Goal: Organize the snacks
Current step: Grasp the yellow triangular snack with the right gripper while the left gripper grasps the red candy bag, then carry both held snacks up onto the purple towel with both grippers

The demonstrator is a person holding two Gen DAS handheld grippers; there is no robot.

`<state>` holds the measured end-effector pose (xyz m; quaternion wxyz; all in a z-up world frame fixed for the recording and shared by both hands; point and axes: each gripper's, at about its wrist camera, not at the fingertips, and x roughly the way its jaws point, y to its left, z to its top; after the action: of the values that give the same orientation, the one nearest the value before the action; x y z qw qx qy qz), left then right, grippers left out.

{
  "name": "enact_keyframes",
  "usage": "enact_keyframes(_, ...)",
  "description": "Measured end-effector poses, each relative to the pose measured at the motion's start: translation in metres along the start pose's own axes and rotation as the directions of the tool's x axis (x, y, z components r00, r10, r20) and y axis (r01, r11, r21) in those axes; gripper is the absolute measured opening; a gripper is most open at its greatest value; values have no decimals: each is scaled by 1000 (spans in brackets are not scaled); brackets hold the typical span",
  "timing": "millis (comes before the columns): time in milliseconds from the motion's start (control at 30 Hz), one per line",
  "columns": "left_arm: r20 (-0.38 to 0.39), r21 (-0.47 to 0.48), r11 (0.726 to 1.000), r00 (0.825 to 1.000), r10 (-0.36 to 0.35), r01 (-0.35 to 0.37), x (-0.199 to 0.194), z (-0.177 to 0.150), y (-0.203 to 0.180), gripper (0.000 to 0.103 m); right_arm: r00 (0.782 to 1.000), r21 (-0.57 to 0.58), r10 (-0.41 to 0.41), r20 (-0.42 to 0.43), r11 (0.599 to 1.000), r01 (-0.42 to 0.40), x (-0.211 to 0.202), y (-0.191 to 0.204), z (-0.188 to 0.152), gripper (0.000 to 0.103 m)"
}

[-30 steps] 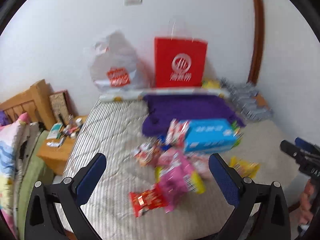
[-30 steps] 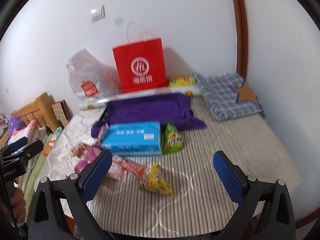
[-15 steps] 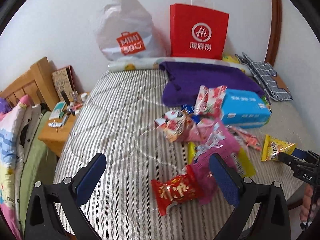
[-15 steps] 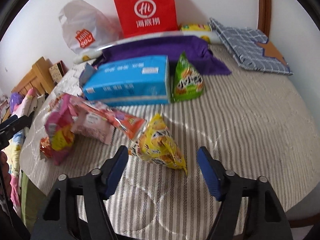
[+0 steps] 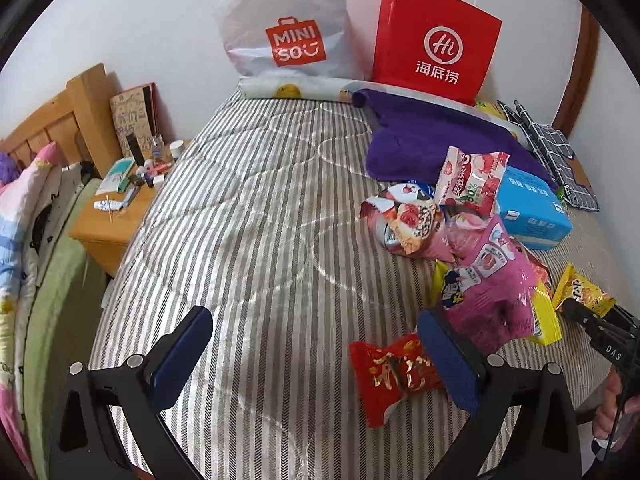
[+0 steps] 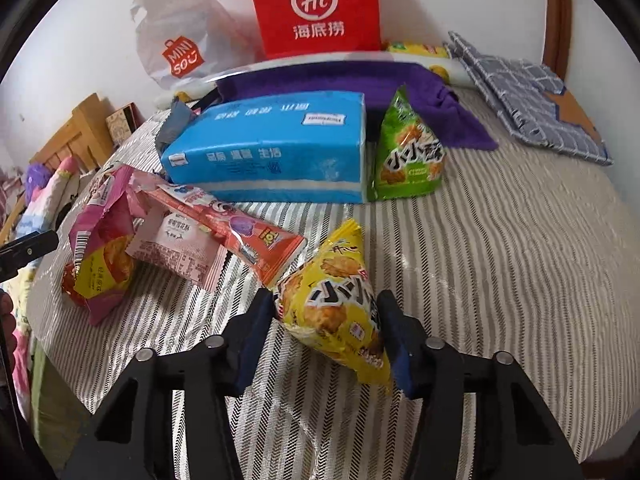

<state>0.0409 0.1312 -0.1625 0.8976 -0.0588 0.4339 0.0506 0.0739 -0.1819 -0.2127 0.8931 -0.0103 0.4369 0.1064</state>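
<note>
The yellow snack bag (image 6: 334,312) lies on the near part of the striped bed (image 6: 500,248), between the blue pads of the right tongs (image 6: 326,334), whose jaws have just been closing around it; both pads sit right at the bag's sides, but whether they already press on it cannot be told. Just to its left and slightly farther, a long red-orange packet (image 6: 244,232) lies slanted over a pale pink packet (image 6: 182,246), and left of those a crumpled pink bag (image 6: 102,252) sits near the bed's left edge. Farther back, a blue tissue box (image 6: 272,148) lies flat, with a green snack bag (image 6: 410,152) standing upright against its right end. Behind the box a purple cloth (image 6: 432,92) spreads across the bed, and to the far right lies a folded checked cloth (image 6: 532,100). Against the wall stand a red paper bag (image 6: 316,4) and, to its left, a white plastic bag (image 6: 180,36); what either holds cannot be seen. In the left wrist view, the left tongs (image 5: 316,350) stand wide apart over the bed with nothing between them, though the right pad overlaps a red packet (image 5: 390,372) lying on the bed just beside it. Beyond that packet a large pink bag (image 5: 492,292) and a heap of other snack packets (image 5: 404,224) crowd the right side. Off the bed's left edge stands a wooden nightstand (image 5: 104,236) cluttered with small bottles.
</note>
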Motion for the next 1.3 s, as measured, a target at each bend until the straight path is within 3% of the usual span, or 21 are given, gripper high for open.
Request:
enact_keyframes(267,-33,27,998,998,-59,60,3,-9,-16,102,996,55,-61,61,997,58,-19,-16,8,52)
enact_keyframes(467,-77,60,996,995,-59,64,18,-19,-35,101,992,74,-108,69,992,103,-24,-25,5,52)
enact_keyframes(667,-102,76,994,993,-67,75,30,-27,-45,79,992,94,-116,59,990,110,-20,-31,3,52)
enact_keyframes(800,-86,103,992,994,-70,78,26,-30,-50,55,992,103,-111,59,989,104,-20,-32,0,52)
enact_keyframes(867,-87,100,990,992,-88,97,25,-29,-49,48,992,105,-116,57,988,109,-19,-32,0,52)
enact_keyframes(1167,-57,24,984,983,-175,176,17,-21,-32,31,990,122,-117,74,987,108,-25,-33,1,52)
enact_keyframes(1300,-41,20,982,981,-188,189,14,-19,-30,28,990,129,-112,82,987,101,-28,-32,1,52)
